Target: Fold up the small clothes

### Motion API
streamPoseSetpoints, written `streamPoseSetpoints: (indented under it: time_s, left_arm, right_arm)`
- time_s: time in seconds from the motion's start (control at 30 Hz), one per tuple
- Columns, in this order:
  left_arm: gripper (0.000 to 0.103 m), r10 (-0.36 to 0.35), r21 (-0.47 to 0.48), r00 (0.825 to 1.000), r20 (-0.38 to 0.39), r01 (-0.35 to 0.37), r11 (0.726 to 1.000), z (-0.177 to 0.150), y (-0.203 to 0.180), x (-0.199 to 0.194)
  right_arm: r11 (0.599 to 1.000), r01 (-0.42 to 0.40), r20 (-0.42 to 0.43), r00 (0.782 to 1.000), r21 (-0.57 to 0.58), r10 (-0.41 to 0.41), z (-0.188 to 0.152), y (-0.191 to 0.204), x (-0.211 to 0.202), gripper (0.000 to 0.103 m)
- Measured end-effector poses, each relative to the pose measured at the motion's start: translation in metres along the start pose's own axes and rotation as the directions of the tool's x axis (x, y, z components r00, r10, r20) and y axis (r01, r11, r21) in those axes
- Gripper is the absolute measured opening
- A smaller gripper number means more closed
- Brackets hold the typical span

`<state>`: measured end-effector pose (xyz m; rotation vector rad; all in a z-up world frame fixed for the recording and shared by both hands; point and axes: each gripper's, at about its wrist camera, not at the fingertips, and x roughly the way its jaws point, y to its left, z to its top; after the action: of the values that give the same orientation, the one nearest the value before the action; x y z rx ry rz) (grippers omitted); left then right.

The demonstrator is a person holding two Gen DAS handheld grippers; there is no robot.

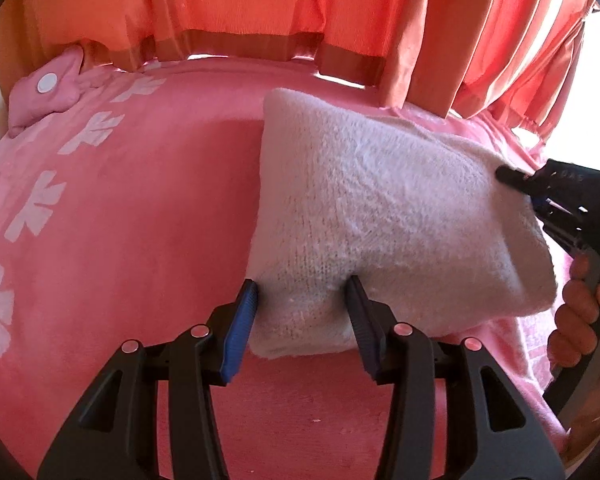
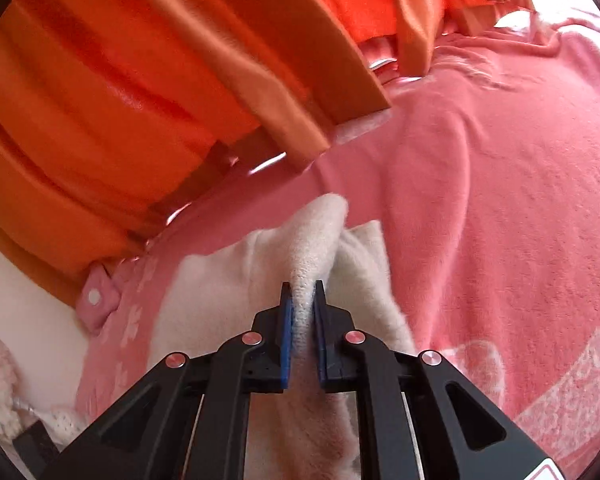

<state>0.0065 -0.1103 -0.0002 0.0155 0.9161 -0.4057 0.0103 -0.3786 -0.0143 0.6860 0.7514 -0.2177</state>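
Faint lettering on right tool's body, too small to read. Left tool spread wide, fingers straddling lower corner of white knit garment, frame centre. Right tool pressed together, pinching raised fold of same garment at frame centre. Garment lies on pink blanket with white flower prints. Orange curtains hang across top.

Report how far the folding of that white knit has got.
Done: the white knit already lies doubled on the pink blanket. In hand: the right tool pinches one edge; the left tool stands open around the near corner. Left: closing the fold and laying it flat.
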Motion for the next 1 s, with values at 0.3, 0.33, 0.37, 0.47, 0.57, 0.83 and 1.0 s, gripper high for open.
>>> streamPoseSetpoints:
  time_s: [0.3, 0.33, 0.37, 0.47, 0.57, 0.83, 1.0]
  left_arm:
    - [0.046, 0.026, 0.006, 1.0, -0.004, -0.026, 1.0, -0.002, -0.003, 0.002]
    - [0.046, 0.027, 0.009, 1.0, -0.005, -0.026, 1.0, -0.002, -0.003, 0.002]
    - [0.046, 0.028, 0.011, 1.0, -0.006, -0.028, 1.0, -0.002, -0.002, 0.002]
    - [0.046, 0.031, 0.011, 0.999, -0.012, -0.031, 0.999, -0.003, -0.002, 0.003]
    - [0.046, 0.027, 0.014, 0.999, -0.019, -0.026, 1.0, -0.002, -0.001, 0.003]
    - [0.064, -0.119, -0.114, 0.993, 0.016, 0.12, 0.986, 0.004, 0.016, -0.015]
    - [0.066, -0.111, -0.12, 0.993, 0.034, 0.115, 0.986, 0.022, 0.02, -0.018]
  right_arm:
    - [0.999, 0.023, 0.07, 0.997, 0.025, -0.024, -0.003, -0.005, -0.027, 0.017]
    - [1.0, 0.014, 0.096, 0.995, 0.025, -0.016, -0.005, -0.006, -0.037, 0.018]
    - [1.0, 0.004, 0.101, 0.995, 0.029, -0.007, -0.007, -0.005, -0.042, 0.019]
    - [0.999, 0.017, 0.025, 1.0, 0.041, -0.018, -0.019, -0.006, -0.046, 0.027]
    - [0.998, 0.024, -0.071, 0.997, 0.057, -0.02, -0.034, -0.009, -0.045, 0.044]
    - [0.994, 0.079, -0.225, 0.97, -0.074, -0.094, -0.032, -0.015, -0.038, 0.06]
    - [0.987, 0.002, -0.234, 0.971, -0.16, -0.04, -0.025, -0.007, -0.037, 0.019]
